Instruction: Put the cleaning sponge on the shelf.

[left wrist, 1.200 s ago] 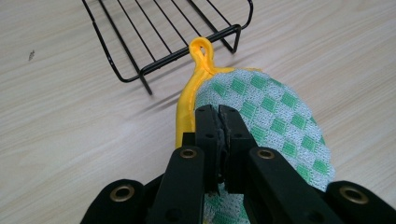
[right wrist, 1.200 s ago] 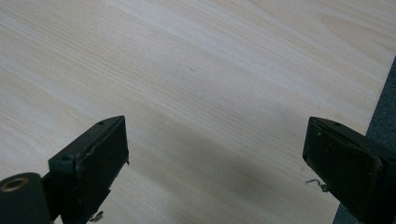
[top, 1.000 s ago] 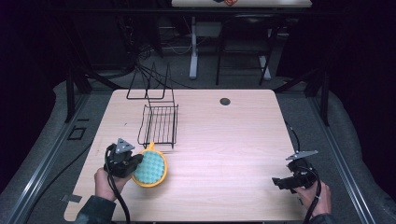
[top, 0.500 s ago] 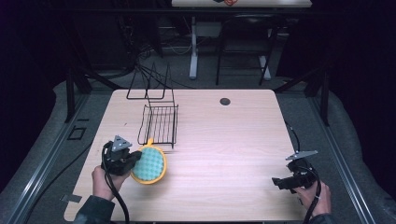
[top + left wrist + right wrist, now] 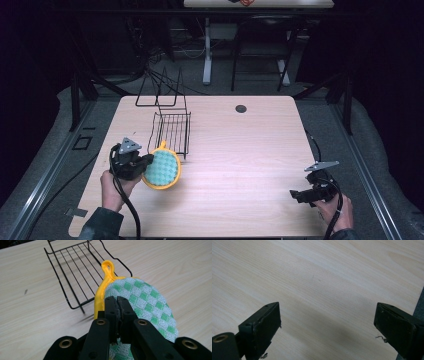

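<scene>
A person's left gripper (image 5: 142, 165) has its jaws clamped on the edge of a round pot holder (image 5: 162, 170), green-and-white checked with a yellow border and hanging loop, which is lifted and tilted just in front of the near end of a black wire rack (image 5: 172, 132) on the table (image 5: 240, 145). The loop points toward the rack. Well to the right of the rack, near the table's front edge, the right gripper (image 5: 297, 195) hangs with its jaws wide apart over bare wood.

Dark room, grey floor (image 5: 380, 165) (dim), pale wooden table (image 5: 240, 165), far desk legs (image 5: 207, 55).
</scene>
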`<action>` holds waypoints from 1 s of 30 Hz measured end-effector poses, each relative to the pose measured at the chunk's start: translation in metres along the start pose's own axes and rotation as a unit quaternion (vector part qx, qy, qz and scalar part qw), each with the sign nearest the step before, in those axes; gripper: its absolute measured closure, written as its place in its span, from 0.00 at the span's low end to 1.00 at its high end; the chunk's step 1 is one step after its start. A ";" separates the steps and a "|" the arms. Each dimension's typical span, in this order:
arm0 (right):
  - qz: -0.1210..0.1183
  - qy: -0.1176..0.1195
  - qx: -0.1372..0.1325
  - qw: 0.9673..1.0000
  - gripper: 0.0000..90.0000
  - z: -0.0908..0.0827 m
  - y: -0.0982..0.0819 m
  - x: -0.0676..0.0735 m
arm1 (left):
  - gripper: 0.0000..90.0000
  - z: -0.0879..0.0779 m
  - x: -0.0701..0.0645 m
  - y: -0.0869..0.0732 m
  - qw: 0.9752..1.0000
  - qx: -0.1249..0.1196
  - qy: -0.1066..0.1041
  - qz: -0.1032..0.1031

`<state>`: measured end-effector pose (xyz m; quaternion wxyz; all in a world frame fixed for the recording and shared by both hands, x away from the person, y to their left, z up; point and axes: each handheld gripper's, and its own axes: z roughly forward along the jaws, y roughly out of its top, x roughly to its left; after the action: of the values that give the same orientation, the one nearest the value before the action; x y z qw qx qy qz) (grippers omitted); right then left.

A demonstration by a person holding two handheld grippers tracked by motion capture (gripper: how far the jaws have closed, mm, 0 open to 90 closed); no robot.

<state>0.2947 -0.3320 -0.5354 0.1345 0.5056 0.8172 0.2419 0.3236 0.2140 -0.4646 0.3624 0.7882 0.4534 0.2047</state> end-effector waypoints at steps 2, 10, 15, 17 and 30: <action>-0.001 -0.001 0.004 1.000 0.07 0.001 0.000 0.001 | 0.97 -0.001 0.003 0.004 1.000 -0.004 0.002 0.001; -0.009 -0.012 0.004 1.000 0.08 -0.002 0.001 0.004 | 0.97 0.003 0.011 0.019 1.000 -0.027 0.003 -0.008; -0.013 -0.013 0.005 1.000 0.08 -0.002 0.002 0.004 | 0.97 0.009 0.018 0.023 0.999 -0.036 0.003 -0.020; -0.013 -0.014 0.003 1.000 0.08 -0.002 0.001 0.004 | 0.97 0.012 0.021 0.025 0.999 -0.040 0.003 -0.019; -0.012 -0.014 0.007 1.000 0.07 0.000 0.001 0.004 | 0.97 0.032 0.036 0.040 0.998 -0.060 0.003 -0.026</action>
<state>0.2937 -0.3284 -0.5353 0.1448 0.5003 0.8229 0.2272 0.3854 0.2197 -0.4555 0.4126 0.7523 0.4618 0.2249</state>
